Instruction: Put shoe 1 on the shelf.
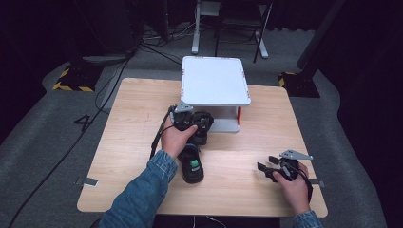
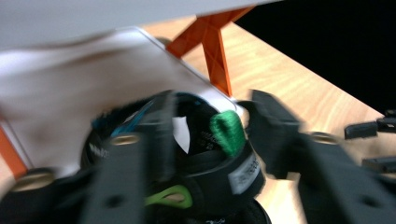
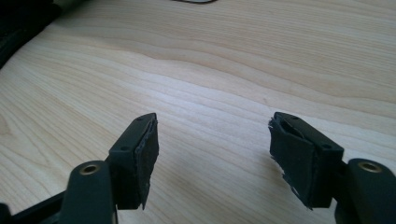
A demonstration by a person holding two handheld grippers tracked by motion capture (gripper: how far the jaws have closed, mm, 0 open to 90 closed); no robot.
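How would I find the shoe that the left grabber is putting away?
Look at the wooden table and find the white two-level shelf with orange supports at its far side. At the shelf's lower level sits a black shoe with a green heel loop, between the left gripper's open jaws. The other black shoe lies nearer the person, by the sleeve.

A pale wooden table (image 1: 142,123) is seen at the centre, set on grey carpet (image 1: 43,142) — the number 4 (image 1: 81,121) is marked on the floor to its left. Black cables (image 1: 71,142) are trailed across the carpet. Yellow-and-black hazard tape (image 1: 71,88) is laid at the far left. Beyond the table, white furniture legs (image 1: 196,28) and a dark folding frame (image 1: 260,33) are lit from above — the surrounding walls are swallowed in darkness.
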